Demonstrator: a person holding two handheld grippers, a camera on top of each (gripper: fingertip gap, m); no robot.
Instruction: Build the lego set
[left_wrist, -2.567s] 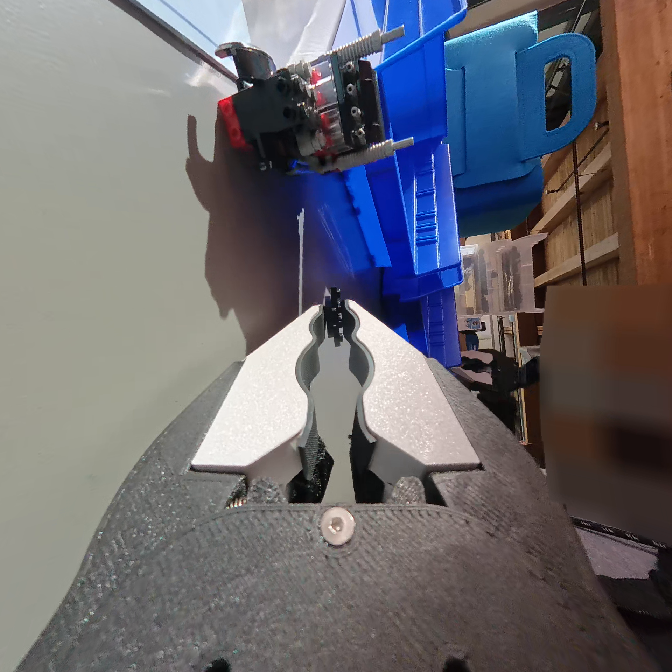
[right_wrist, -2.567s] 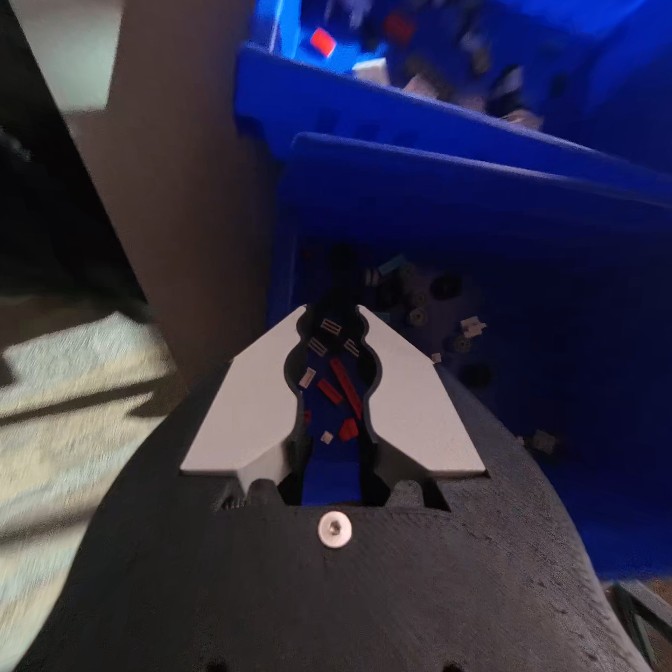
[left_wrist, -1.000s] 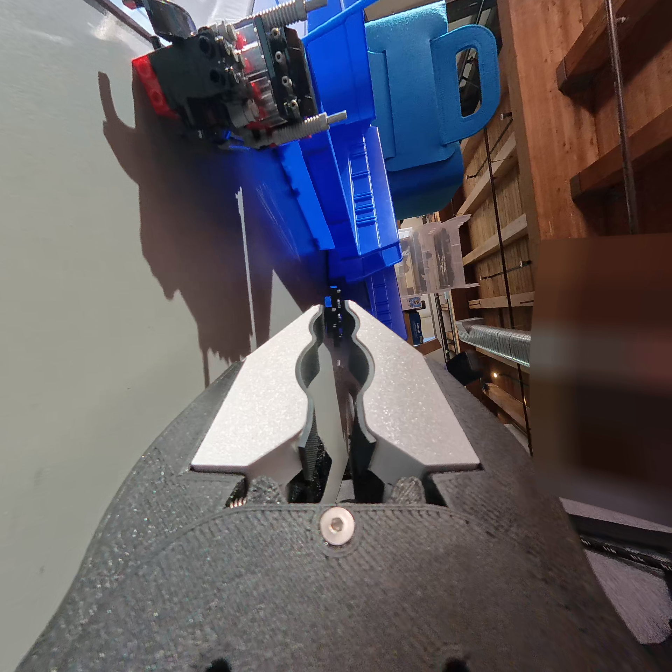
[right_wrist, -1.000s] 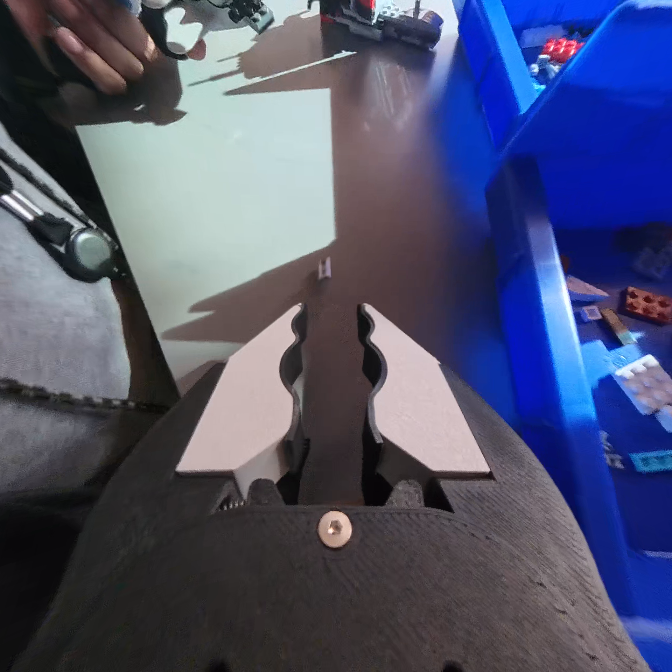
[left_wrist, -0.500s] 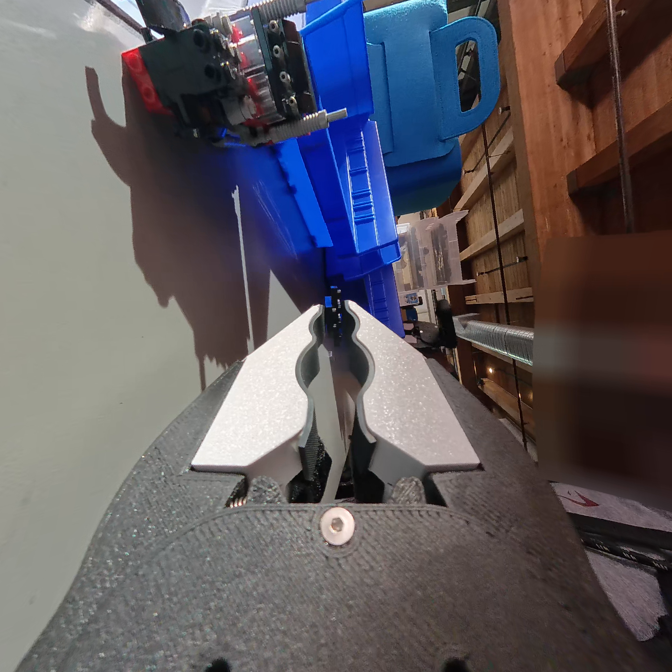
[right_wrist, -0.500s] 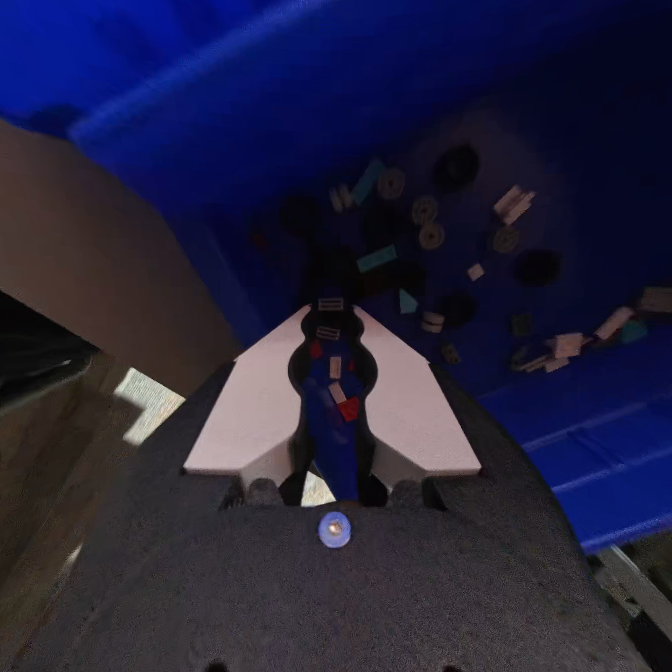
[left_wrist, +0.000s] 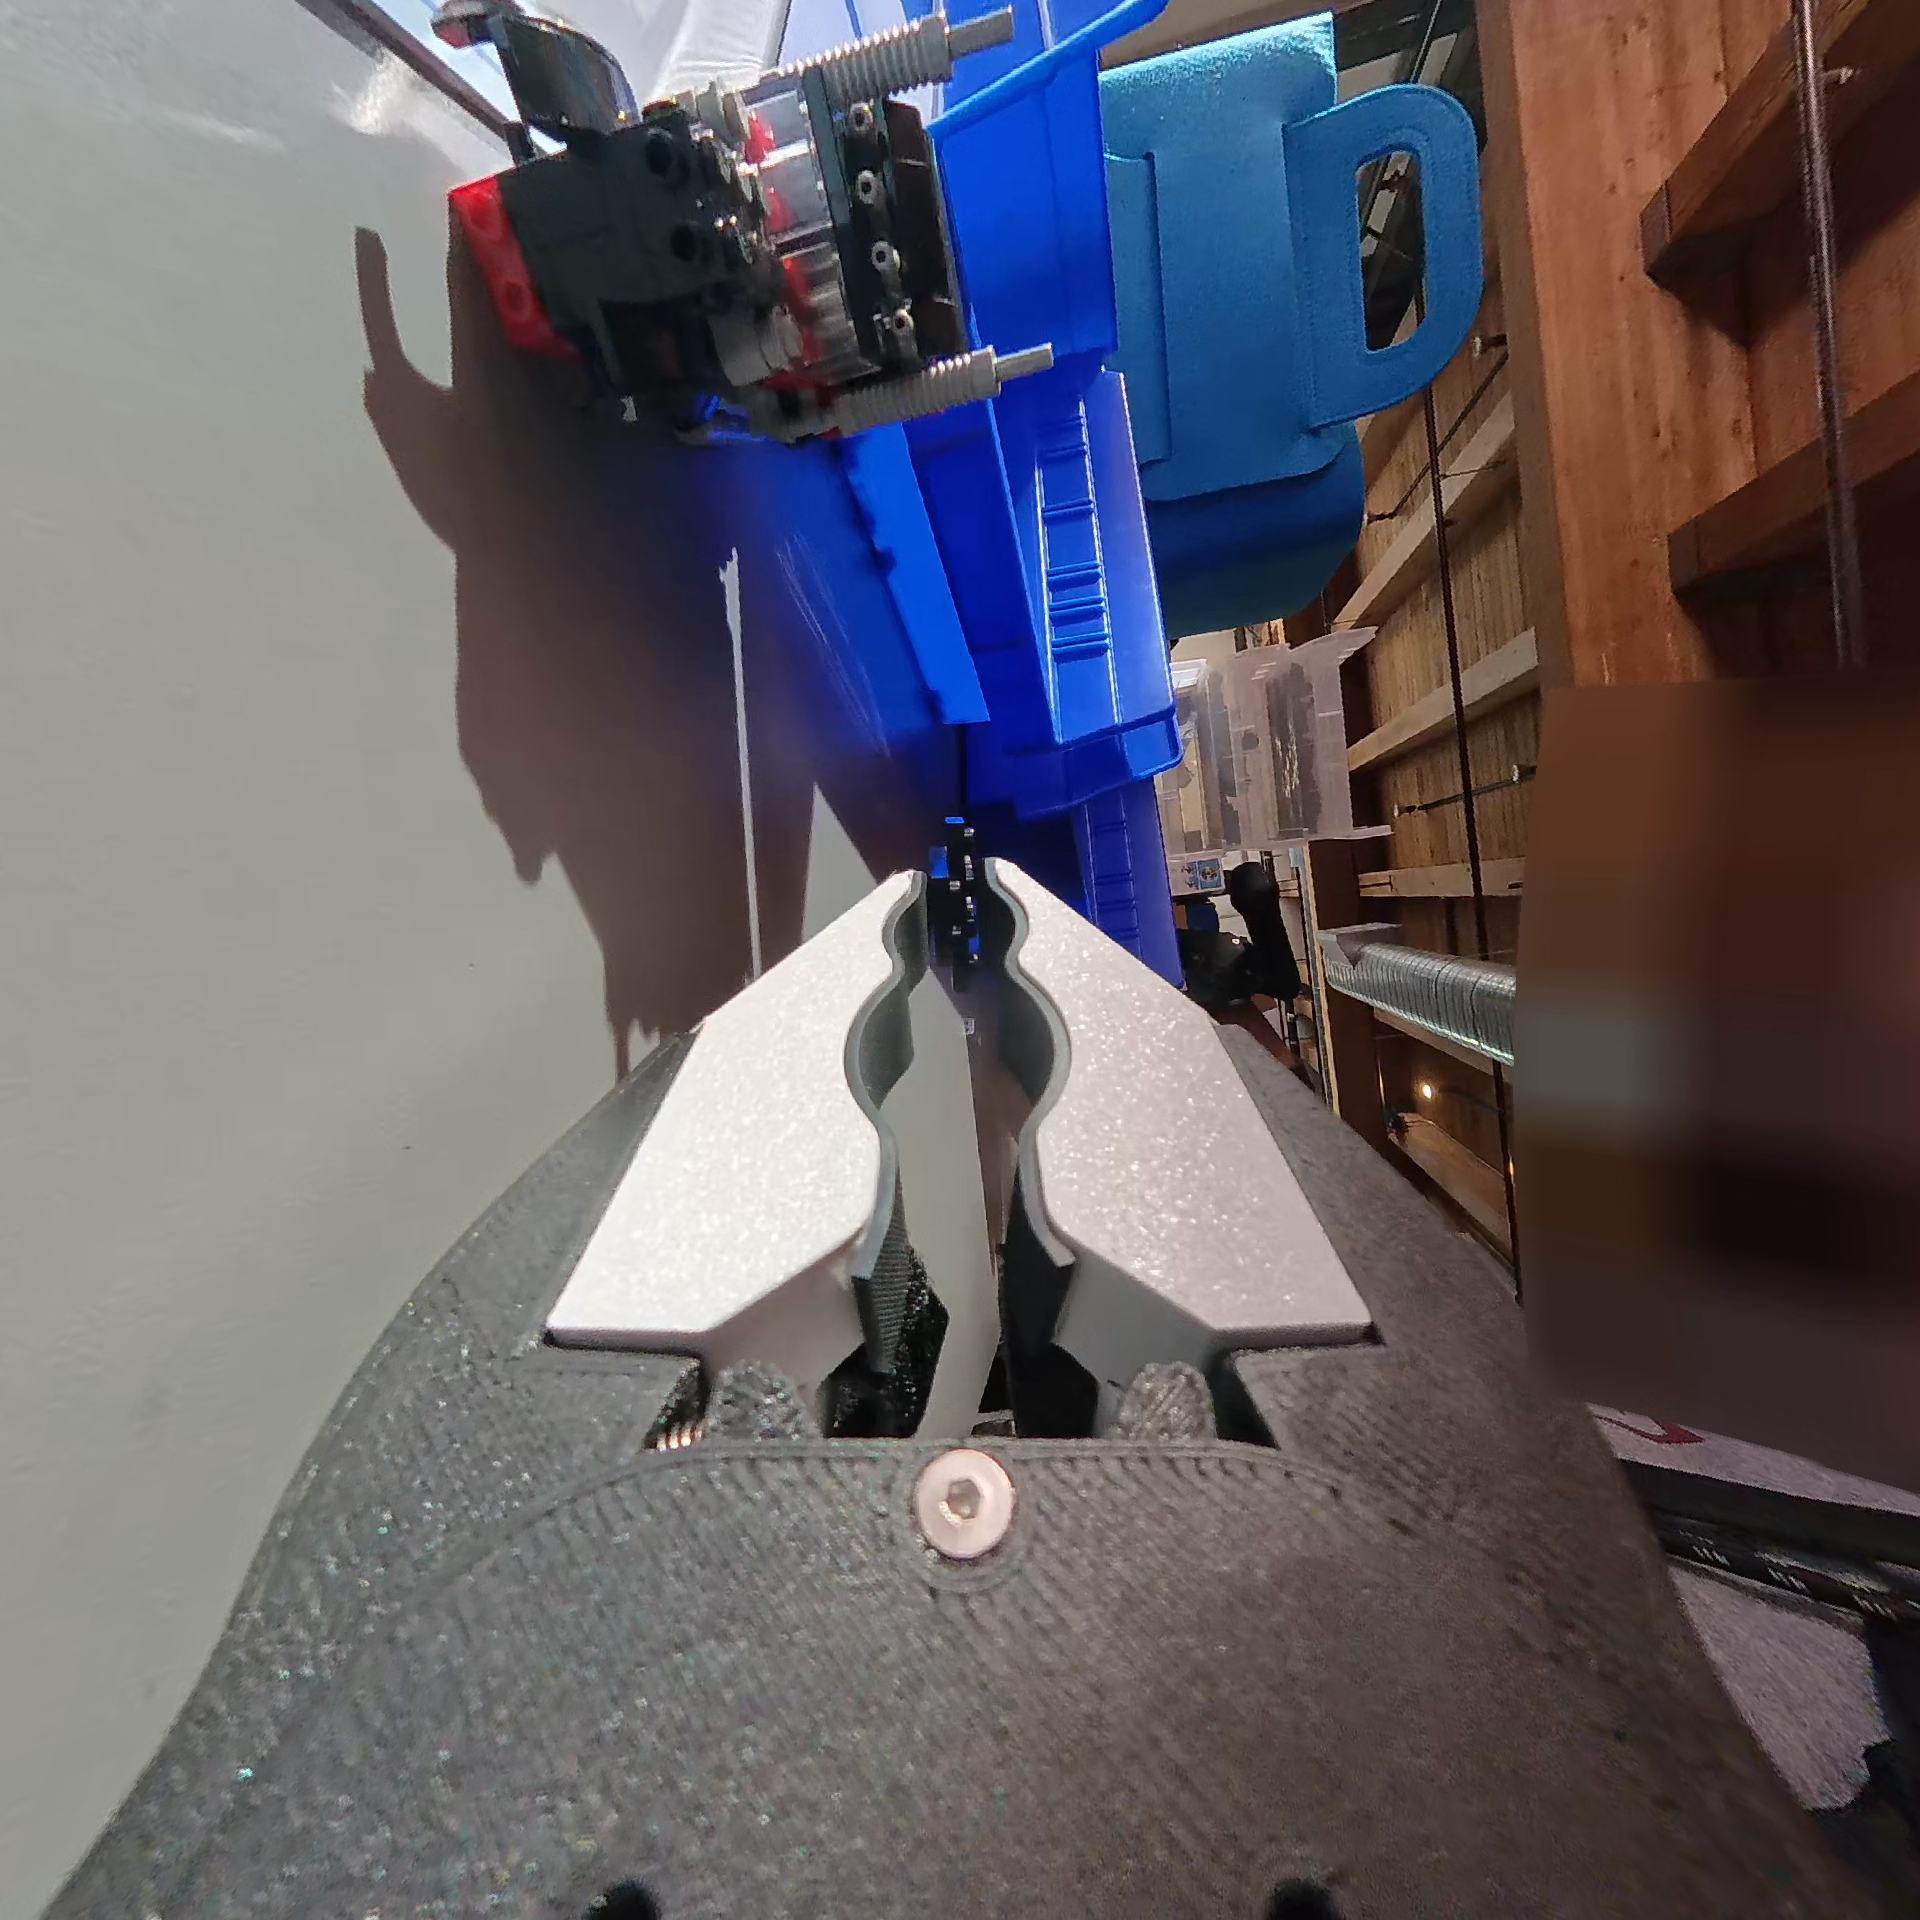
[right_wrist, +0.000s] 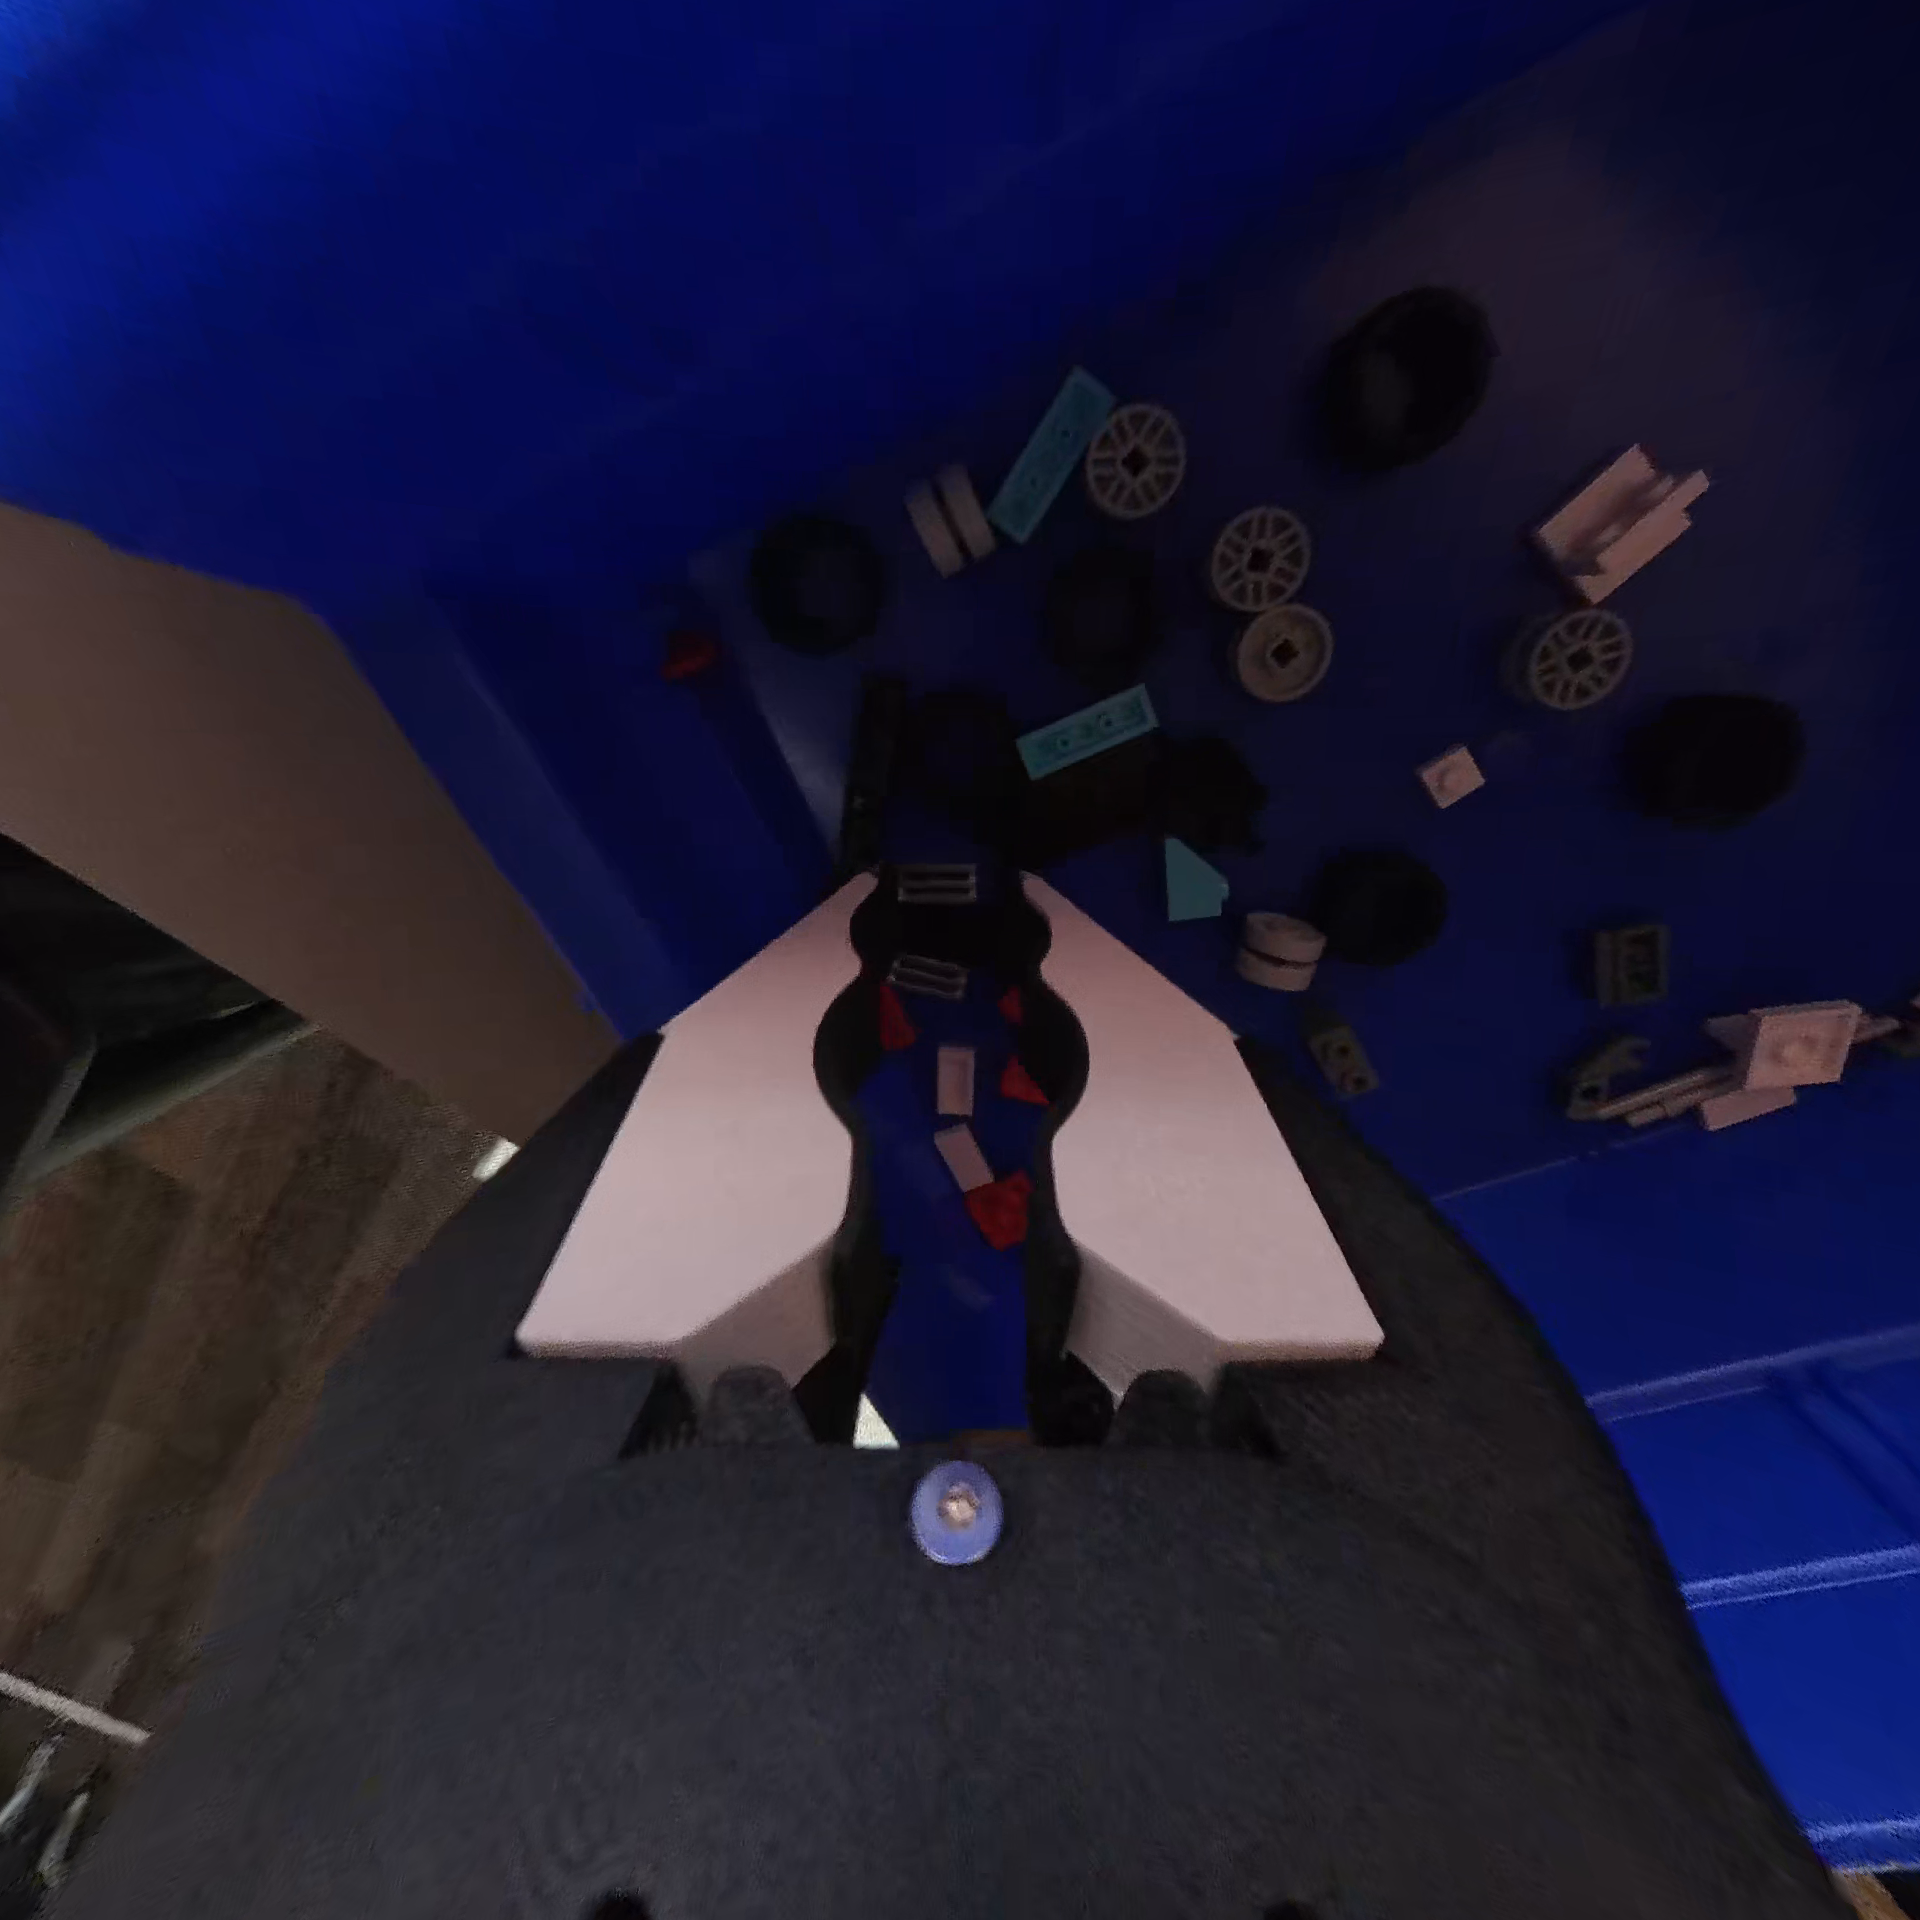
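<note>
My left gripper (left_wrist: 961, 894) is shut on a small black lego piece (left_wrist: 958, 914) pinched at its tips and held over the pale table (left_wrist: 208, 727). The partly built black, red and grey lego model (left_wrist: 727, 239) stands farther on, against the blue bins (left_wrist: 1039, 520). My right gripper (right_wrist: 948, 894) hangs inside a blue bin (right_wrist: 520, 260), jaws apart. A small grey grille piece (right_wrist: 935, 888) lies between its tips and a second one (right_wrist: 928, 977) just behind; I see no contact with the fingers. Red (right_wrist: 997, 1210) and grey bits show through the gap.
The bin floor holds several grey wheel hubs (right_wrist: 1259, 558), black tyres (right_wrist: 1403, 374), teal plates (right_wrist: 1049, 452) and grey parts (right_wrist: 1616, 525). A light-blue foam holder (left_wrist: 1247, 312) sits behind the bins. Wooden shelving (left_wrist: 1714, 312) stands at the right. Some 55 cm of space lies between my two pairs of fingers.
My right gripper went from over the table into the blue bin and has come closer to the loose pieces. My left gripper keeps hold of the black piece; its view has shifted slightly.
</note>
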